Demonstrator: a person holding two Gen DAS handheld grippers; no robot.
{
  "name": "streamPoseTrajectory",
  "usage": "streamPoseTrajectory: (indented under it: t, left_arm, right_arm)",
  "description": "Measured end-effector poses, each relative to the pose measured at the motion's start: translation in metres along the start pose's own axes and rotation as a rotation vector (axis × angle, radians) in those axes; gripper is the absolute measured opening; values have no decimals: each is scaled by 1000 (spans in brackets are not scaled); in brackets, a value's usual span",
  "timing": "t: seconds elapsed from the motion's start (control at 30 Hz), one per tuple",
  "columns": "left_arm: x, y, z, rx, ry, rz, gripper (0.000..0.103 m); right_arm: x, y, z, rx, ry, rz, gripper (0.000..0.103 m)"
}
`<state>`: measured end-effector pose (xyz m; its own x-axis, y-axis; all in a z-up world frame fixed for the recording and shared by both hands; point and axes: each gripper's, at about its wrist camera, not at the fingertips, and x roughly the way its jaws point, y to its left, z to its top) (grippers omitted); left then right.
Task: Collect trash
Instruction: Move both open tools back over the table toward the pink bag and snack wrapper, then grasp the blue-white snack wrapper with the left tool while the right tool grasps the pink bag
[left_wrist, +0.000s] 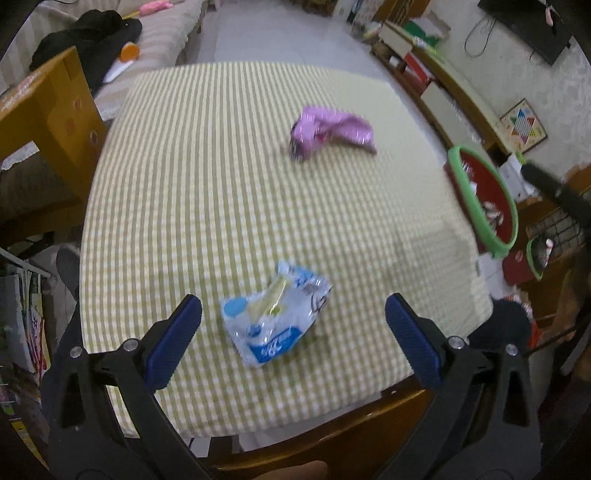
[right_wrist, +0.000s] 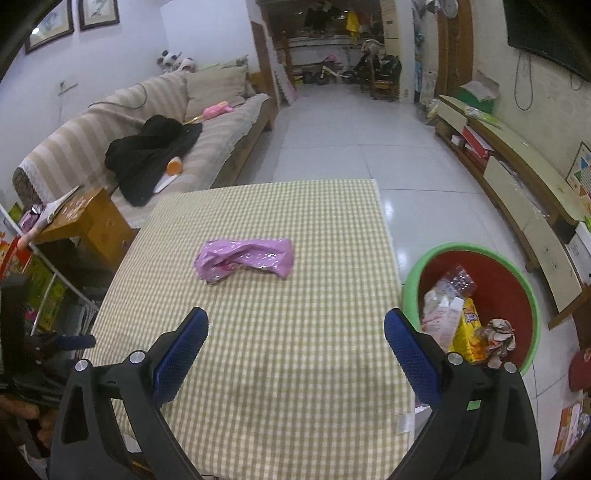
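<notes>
Left gripper (left_wrist: 293, 328) gaping wide, nothing held, poised over the crumpled blue-and-white wrapper (left_wrist: 275, 319) near the worktop's (left_wrist: 221, 166) front edge. Likely step: pinch this wrapper. Best to lower until both pads straddle its raised middle, then close firmly, since thin film may slip or flatten. Right gripper (right_wrist: 295, 341) equally wide and empty. Farther out lies the pink wrapper (right_wrist: 245, 258); the green-rimmed bin (right_wrist: 532, 306) stands beside the worktop's right side, already holding trash.
</notes>
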<state>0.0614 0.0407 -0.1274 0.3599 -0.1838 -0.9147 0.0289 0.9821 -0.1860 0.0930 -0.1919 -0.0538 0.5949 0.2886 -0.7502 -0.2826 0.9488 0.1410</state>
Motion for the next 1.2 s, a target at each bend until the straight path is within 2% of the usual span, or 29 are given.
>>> streamPoseTrajectory:
  t: [0.23, 0.43, 0.47, 0.53, 0.57, 0.6, 0.67, 0.8, 1.2]
  left_arm:
    - [38, -1, -13, 45, 92, 17, 98]
    - [60, -4, -16, 84, 121, 50, 97]
    - [63, -4, -16, 87, 127, 52, 96]
    - [70, -4, -17, 93, 141, 62, 86]
    - [74, -3, -17, 92, 146, 64, 77]
    - [76, -2, -16, 89, 150, 63, 75]
    - [76, -1, -15, 83, 139, 53, 70]
    - [71, 7, -6, 61, 118, 44, 45]
    - [39, 40, 47, -13, -5, 36, 43]
  right_arm:
    - [9, 6, -1, -16, 21, 4, 93]
    - [17, 7, 0, -23, 38, 3, 93]
    - [19, 6, 0, -22, 43, 3, 93]
    - [23, 7, -1, -24, 49, 1, 93]
    - [24, 7, 0, -25, 51, 1, 93]
    - [26, 8, 0, -26, 53, 1, 93]
    - [29, 9, 1, -30, 59, 2, 93]
    - [37, 14, 6, -42, 67, 8, 93]
    - [74, 35, 26, -91, 90, 44, 93]
